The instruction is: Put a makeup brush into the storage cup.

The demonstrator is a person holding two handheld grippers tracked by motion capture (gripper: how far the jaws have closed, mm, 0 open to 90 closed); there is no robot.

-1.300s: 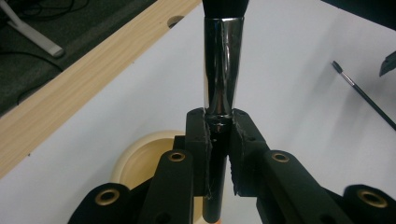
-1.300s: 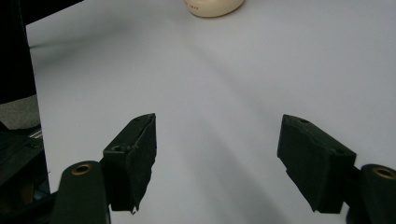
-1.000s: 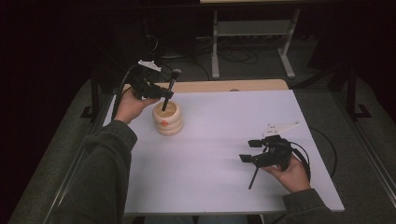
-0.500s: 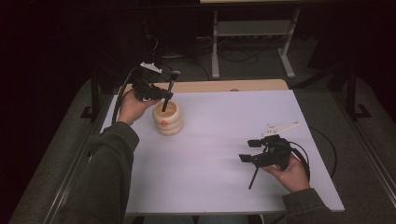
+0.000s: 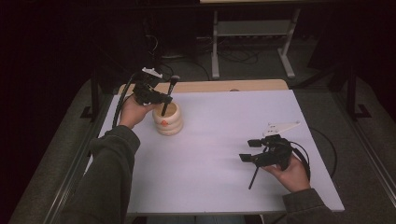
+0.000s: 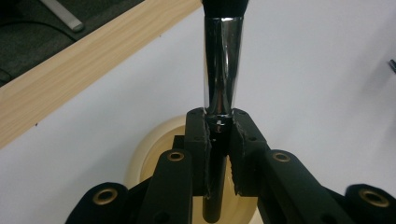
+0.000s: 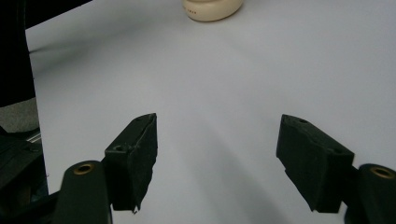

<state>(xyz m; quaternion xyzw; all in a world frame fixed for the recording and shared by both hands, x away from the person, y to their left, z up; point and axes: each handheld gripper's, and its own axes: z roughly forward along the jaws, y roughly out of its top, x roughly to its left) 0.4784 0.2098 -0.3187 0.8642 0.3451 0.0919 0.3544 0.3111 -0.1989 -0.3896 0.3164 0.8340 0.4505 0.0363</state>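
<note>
Left gripper: the black two-jaw left gripper [image 5: 159,99] is clamped on the brush handle; in the left gripper view [image 6: 218,154] both pads press the black shaft just below the chrome ferrule.
Brush: a black-handled makeup brush with a chrome ferrule [image 6: 222,70] stands near upright, bristle end up [image 5: 167,95]. Its lower end sits inside the mouth of the holder.
Holder: a cream, ribbed, round ceramic holder [image 5: 168,122] stands near the far left corner of the surface, just beside the left hand [image 5: 132,112]. An orange mark shows on its front; too small to read. In the right gripper view its base [image 7: 212,9] carries a short line of dark print, not legible.
Right gripper: the black right gripper [image 5: 257,157] is held low over the surface near the near right corner, well apart from the holder. Its jaws stand wide with nothing between them [image 7: 217,158].
Surface: a white sheet [image 5: 233,135] covers the table; a light wooden strip [image 5: 224,86] shows along the far edge.
Readable writing: none legible.
</note>
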